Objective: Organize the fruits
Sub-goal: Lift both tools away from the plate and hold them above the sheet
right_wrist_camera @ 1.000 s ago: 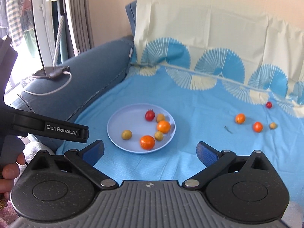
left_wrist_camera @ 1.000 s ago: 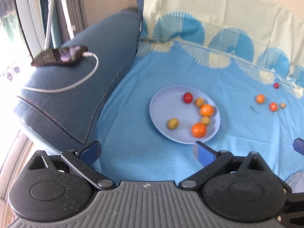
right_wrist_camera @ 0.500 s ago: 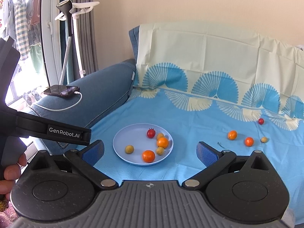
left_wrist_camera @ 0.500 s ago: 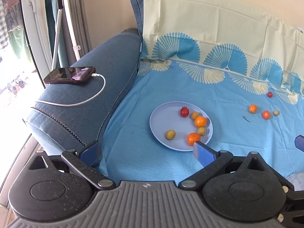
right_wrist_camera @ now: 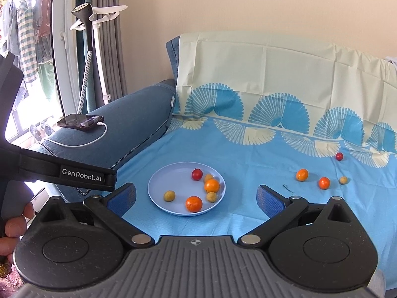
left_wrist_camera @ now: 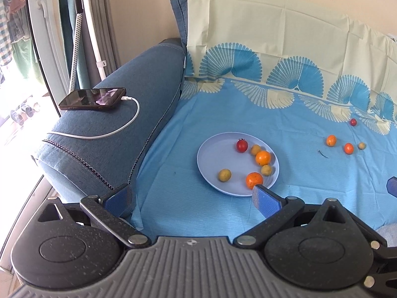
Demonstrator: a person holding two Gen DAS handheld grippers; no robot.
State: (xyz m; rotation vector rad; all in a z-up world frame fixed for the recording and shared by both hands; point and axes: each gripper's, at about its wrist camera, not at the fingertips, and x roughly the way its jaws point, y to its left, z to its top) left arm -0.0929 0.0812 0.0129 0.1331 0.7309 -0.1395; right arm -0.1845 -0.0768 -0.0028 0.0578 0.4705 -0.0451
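Both hand-held grippers pulled back, open; plate [right_wrist_camera: 158, 181] holds six fruits.

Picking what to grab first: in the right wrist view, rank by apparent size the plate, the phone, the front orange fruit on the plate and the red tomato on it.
1. plate
2. phone, though farther away
3. front orange fruit
4. red tomato
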